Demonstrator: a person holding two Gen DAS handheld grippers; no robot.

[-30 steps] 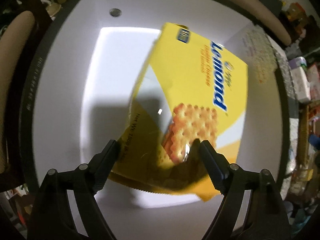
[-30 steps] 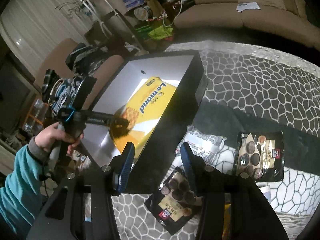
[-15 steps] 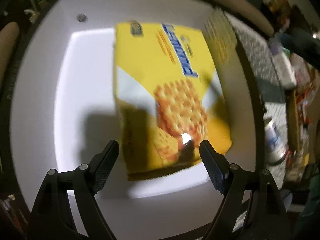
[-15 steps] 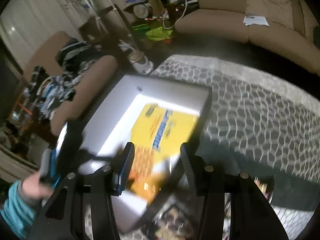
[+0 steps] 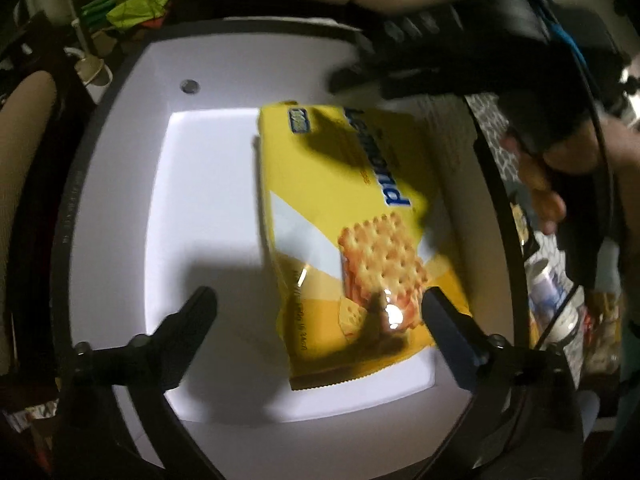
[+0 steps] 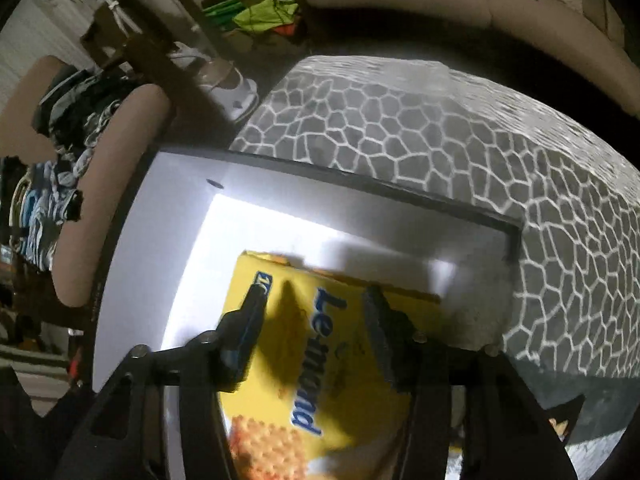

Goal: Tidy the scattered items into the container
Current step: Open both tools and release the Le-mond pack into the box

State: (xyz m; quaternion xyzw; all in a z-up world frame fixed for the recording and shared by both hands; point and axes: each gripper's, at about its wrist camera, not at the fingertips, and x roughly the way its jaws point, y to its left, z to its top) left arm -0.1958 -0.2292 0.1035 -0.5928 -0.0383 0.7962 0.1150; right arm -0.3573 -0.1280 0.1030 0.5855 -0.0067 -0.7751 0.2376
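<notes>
My left gripper point(image 5: 318, 310) is hanging over the white container point(image 5: 120, 208), its jaws opening wide with nothing pinched between them. The yellow Lemond cracker pack point(image 5: 352, 216) is lying flat inside the container. My right gripper point(image 6: 314, 300) is hovering above the pack's far end, its jaws opening and empty.

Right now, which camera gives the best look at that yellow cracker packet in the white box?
The left wrist view: the yellow cracker packet lies almost whole on the white box floor. The right wrist view shows only its upper part, cut by the picture's lower edge and crossed by the hand-held gripper's fingers.
</notes>
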